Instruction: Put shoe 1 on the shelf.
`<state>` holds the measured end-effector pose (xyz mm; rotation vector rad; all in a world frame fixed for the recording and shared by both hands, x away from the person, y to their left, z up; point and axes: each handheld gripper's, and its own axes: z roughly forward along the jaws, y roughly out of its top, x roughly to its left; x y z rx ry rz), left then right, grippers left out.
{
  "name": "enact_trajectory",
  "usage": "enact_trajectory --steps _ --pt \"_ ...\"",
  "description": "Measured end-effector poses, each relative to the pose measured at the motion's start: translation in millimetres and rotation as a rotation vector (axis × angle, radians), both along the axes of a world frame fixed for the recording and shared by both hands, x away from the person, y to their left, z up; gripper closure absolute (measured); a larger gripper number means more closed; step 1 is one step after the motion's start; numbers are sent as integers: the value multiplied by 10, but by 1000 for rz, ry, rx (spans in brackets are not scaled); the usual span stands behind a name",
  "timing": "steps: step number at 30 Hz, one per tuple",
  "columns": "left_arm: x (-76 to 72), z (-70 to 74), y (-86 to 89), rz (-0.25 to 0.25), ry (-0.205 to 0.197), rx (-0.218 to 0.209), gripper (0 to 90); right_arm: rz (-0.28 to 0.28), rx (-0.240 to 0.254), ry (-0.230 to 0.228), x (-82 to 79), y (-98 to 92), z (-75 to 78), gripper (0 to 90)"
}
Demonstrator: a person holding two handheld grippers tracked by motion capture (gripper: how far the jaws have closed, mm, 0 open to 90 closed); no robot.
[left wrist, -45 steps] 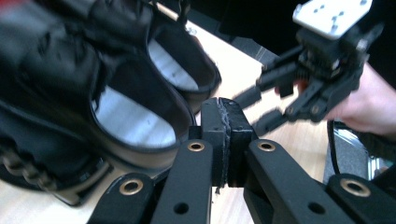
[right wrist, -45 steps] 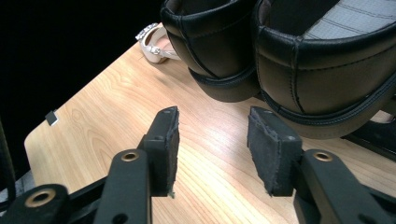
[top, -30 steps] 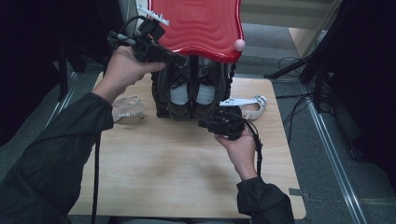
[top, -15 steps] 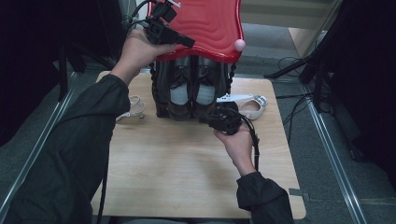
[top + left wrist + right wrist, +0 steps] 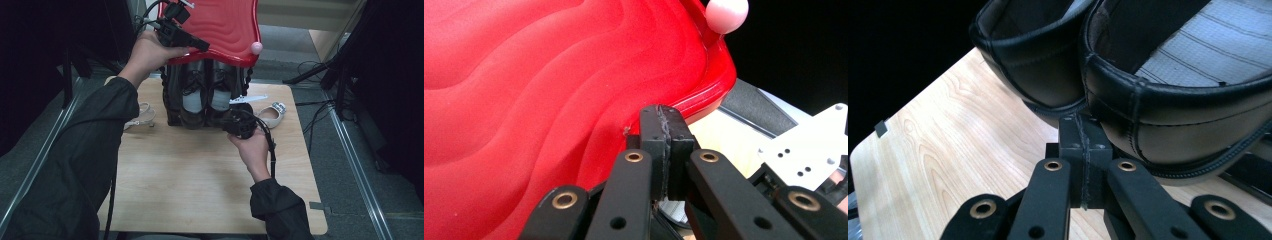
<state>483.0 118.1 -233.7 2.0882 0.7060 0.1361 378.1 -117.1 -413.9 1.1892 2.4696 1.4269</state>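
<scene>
Here, from the high view, I have the left gripper (image 5: 200, 46) raised over the back of the pale wooden bench (image 5: 200, 190), its jaws clenched together with nothing between them, lying against the near edge of the glossy red wavy plastic tray top (image 5: 225, 25) that caps a dark rack (image 5: 170, 95). A small pale pink ball knob (image 5: 256, 48) sits at that top's right corner. Under the red top, the pair of black leather shoes (image 5: 202, 100) stands in the rack at the far middle of the bench, toes towards me. My right gripper (image 5: 235, 125) is low, just in front of the right-hand shoe, jaws pressed shut and gripping nothing; they have just been closing. A beige strappy sandal (image 5: 142, 116) lies left of the rack and a cream flat shoe with a jewelled toe (image 5: 272, 112) lies to its right. In the left gripper view, the left gripper's (image 5: 665, 125) black jaws meet flat against each other, right at the rim of the red top (image 5: 549, 100), with the pink knob (image 5: 725, 12) at the upper right. In the right gripper view, the right gripper's (image 5: 1082, 130) jaws are shut pad to pad, their tips just under the rounded toes of the two black shoes (image 5: 1158, 115), above the wood grain of the bench (image 5: 948, 150).
</scene>
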Motion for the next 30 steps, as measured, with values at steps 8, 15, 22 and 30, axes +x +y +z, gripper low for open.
enact_trajectory --steps 8,15,22,30 --pt "24 4 -9 21 2 -18 900 3 7 14 26 -21 17 900" --pt "63 21 -17 45 7 -9 900 5 9 17 32 -22 18 900" --pt "79 21 -25 61 7 1 900 -15 14 18 91 -50 32 900" --pt "77 19 -22 60 5 0 900 -35 23 19 152 -75 44 900"
